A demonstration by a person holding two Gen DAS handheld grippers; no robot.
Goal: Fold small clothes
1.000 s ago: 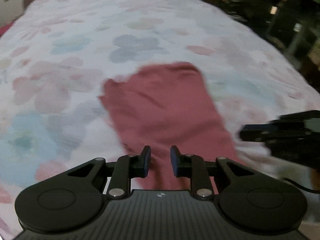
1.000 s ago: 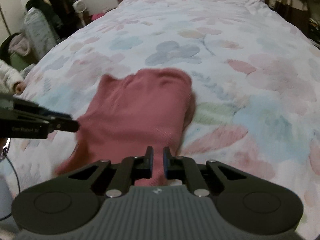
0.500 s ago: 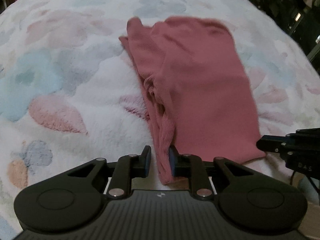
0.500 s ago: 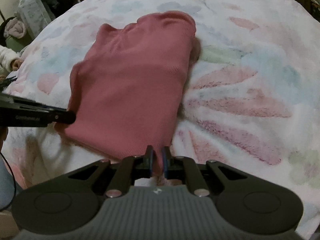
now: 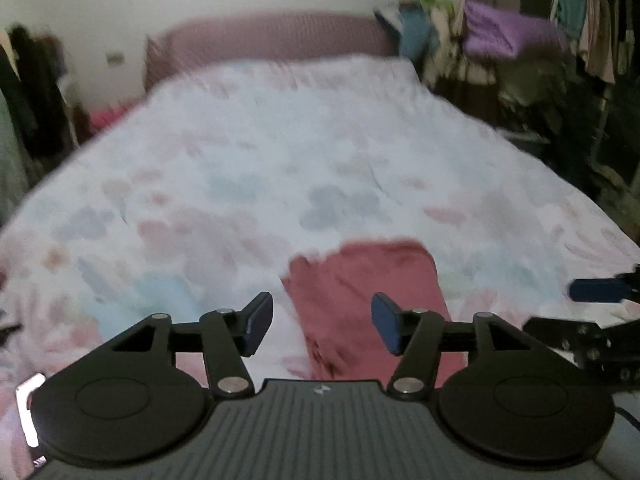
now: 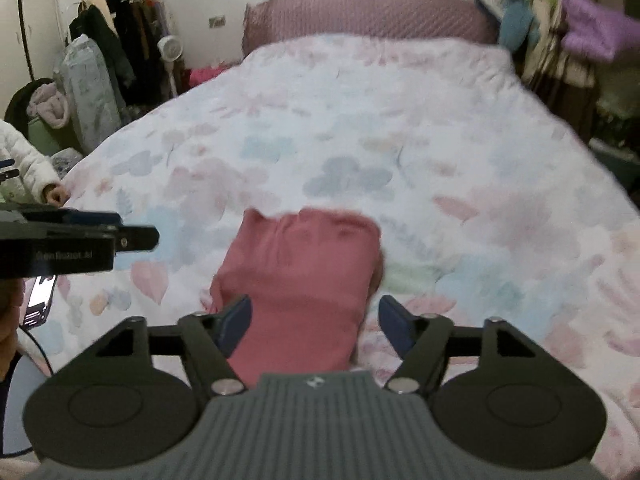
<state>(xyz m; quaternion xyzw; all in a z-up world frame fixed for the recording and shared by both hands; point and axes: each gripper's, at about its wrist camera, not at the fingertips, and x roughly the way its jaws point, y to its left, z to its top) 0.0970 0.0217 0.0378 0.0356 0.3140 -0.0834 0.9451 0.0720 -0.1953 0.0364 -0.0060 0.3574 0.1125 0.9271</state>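
Dusty-red knit garment (image 6: 300,276), folded into a long panel, is seen lying flat on the floral fleece bedspread (image 6: 440,152), released: the left gripper (image 5: 322,322) and right gripper (image 6: 314,326) are opening above its near end, nothing pinched. Both should be lifted clear without snagging the hem. Bare bedspread is left all around; the bed's edges are well apart.
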